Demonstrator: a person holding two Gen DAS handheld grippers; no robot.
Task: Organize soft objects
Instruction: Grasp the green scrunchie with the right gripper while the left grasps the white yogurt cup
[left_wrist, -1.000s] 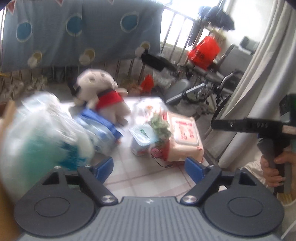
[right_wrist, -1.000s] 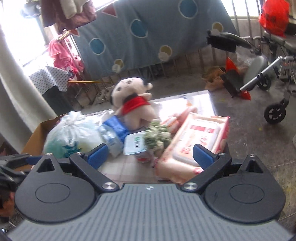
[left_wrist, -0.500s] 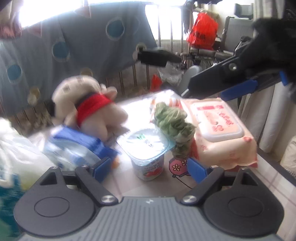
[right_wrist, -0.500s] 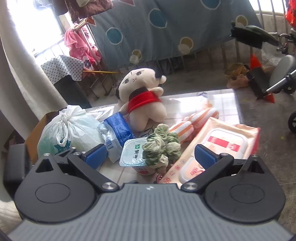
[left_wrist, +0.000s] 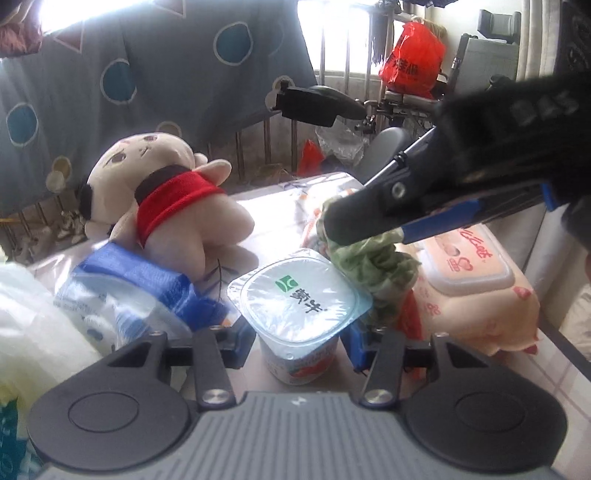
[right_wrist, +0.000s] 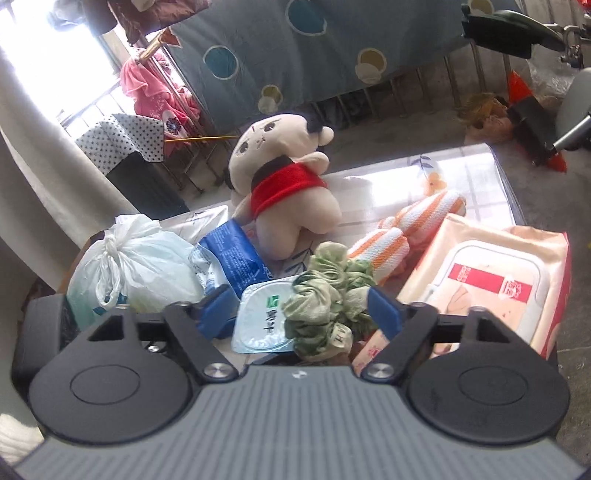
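A yogurt cup (left_wrist: 301, 314) with a foil lid stands between the blue pads of my left gripper (left_wrist: 299, 339), which is open around it; I cannot tell whether the pads touch it. A green scrunchie (right_wrist: 325, 295) lies beside the cup (right_wrist: 264, 321), between the pads of my open right gripper (right_wrist: 301, 312). The right gripper also shows in the left wrist view (left_wrist: 436, 206), just above the scrunchie (left_wrist: 373, 262). A plush doll (right_wrist: 288, 184) in a red top sits behind. An orange striped soft roll (right_wrist: 413, 225) lies to its right.
A pink wet-wipes pack (right_wrist: 491, 280) lies at the right, close to the table's edge (left_wrist: 565, 343). A blue packet (right_wrist: 236, 258) and a tied white plastic bag (right_wrist: 136, 266) sit at the left. A patterned blue sheet (right_wrist: 295, 48) hangs on railings behind.
Both grippers have moved forward toward the table. The left now brackets the yogurt cup and its pads have narrowed. The right has come down over the green scrunchie.
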